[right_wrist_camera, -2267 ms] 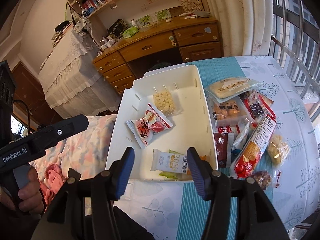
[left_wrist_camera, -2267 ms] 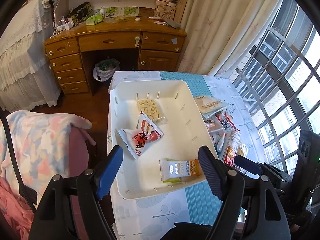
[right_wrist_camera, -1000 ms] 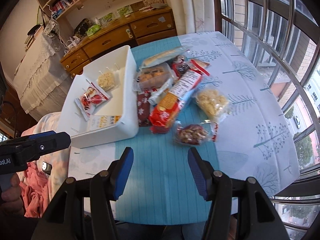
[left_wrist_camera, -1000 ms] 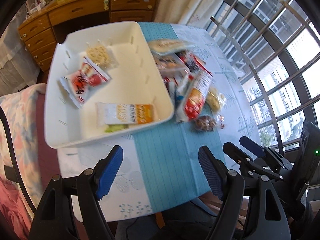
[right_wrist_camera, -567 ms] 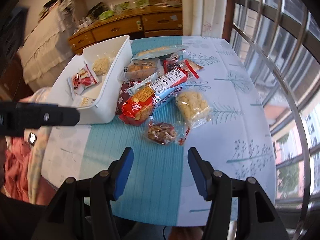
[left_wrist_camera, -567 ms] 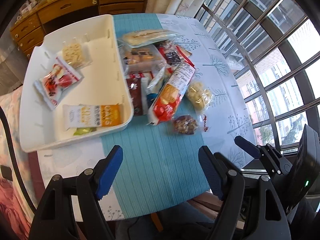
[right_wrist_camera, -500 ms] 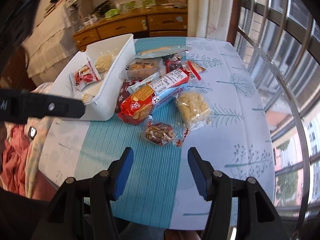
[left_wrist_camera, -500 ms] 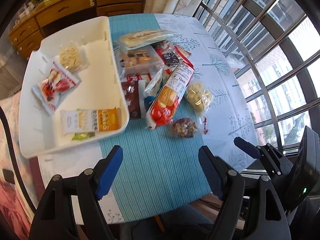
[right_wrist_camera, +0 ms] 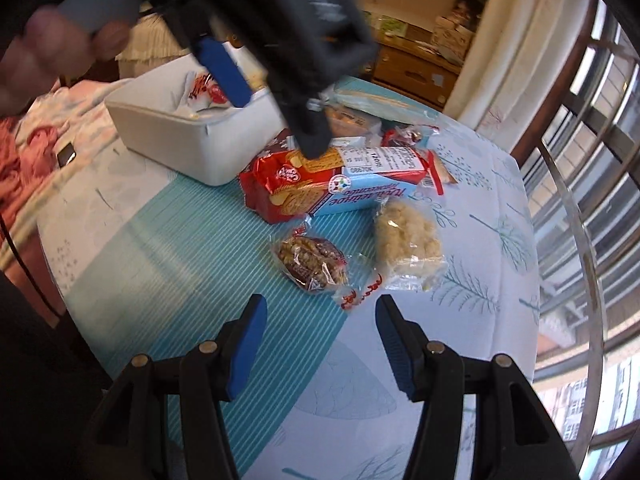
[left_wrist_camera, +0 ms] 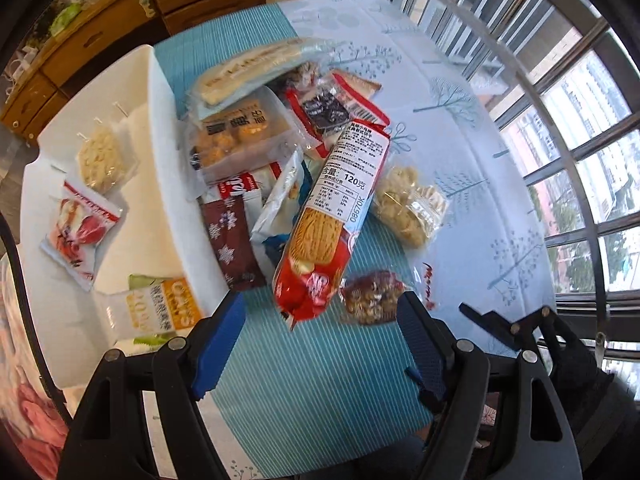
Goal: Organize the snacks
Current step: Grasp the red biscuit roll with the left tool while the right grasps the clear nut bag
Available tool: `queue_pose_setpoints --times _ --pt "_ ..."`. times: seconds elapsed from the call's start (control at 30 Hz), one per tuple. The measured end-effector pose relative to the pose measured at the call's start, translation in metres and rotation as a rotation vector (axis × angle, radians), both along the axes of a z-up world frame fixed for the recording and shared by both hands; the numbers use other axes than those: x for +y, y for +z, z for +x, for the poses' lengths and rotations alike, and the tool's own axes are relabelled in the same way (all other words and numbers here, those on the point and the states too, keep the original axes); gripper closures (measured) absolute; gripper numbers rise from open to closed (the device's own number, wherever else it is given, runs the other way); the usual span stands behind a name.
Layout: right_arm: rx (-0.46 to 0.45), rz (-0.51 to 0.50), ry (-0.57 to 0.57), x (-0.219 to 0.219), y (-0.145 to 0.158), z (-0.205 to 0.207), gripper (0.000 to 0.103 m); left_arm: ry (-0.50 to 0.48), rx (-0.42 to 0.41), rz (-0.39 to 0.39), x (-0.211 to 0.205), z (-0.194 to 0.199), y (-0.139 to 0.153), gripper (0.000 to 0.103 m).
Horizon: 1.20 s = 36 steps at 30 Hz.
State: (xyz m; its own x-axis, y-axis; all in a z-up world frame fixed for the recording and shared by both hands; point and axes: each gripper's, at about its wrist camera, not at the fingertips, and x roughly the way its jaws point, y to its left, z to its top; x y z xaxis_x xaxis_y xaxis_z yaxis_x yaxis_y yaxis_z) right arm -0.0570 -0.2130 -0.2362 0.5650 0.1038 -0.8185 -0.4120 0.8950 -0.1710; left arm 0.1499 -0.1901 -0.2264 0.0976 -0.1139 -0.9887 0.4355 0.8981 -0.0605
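A pile of snack packets lies on the teal runner beside the white bin (left_wrist_camera: 164, 148). The long red biscuit pack (left_wrist_camera: 328, 216) lies on top, and my left gripper (left_wrist_camera: 320, 320) hovers open and empty just over its red end. A small nut packet (left_wrist_camera: 372, 296) lies by the right fingertip, with a puffed snack bag (left_wrist_camera: 408, 204) beyond it. In the right wrist view, my right gripper (right_wrist_camera: 320, 320) is open and empty, short of the nut packet (right_wrist_camera: 312, 260). There the left gripper (right_wrist_camera: 276, 120) hangs above the biscuit pack (right_wrist_camera: 340, 188). The bin holds three packets.
The table edge runs close below both grippers. Window bars (left_wrist_camera: 560, 120) stand at the right and a wooden desk (left_wrist_camera: 120, 12) lies behind the table. A pink blanket (right_wrist_camera: 32, 136) lies left of the bin (right_wrist_camera: 180, 132). A hand (right_wrist_camera: 48, 52) holds the left gripper's handle.
My left gripper has shifted from over the bin to the snack pile and come lower. The right gripper has sunk and rolled; the left gripper now fills the top of its view.
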Motion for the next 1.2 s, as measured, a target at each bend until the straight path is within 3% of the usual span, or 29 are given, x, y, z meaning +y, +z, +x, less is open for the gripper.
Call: queue_pose_setpoints --times 0.4,0.73,0.93,1.2 --pt "-0.065 -0.067 0.03 0.005 -0.028 0.024 0.041 0.0 0.075 0.111 -0.029 0.035 -0.051 0.026" --pt "-0.056 -0.07 0.086 0.005 -0.036 0.037 0.029 0.025 0.128 0.161 -0.042 0.046 -0.077 0.027" --pt "-0.046 -0.077 0.108 0.011 -0.043 0.045 0.025 0.043 0.158 0.181 -0.042 0.053 -0.094 0.049" --pt "-0.044 -0.057 0.112 0.018 -0.046 0.053 0.025 0.048 0.182 0.175 -0.036 0.059 -0.103 0.054"
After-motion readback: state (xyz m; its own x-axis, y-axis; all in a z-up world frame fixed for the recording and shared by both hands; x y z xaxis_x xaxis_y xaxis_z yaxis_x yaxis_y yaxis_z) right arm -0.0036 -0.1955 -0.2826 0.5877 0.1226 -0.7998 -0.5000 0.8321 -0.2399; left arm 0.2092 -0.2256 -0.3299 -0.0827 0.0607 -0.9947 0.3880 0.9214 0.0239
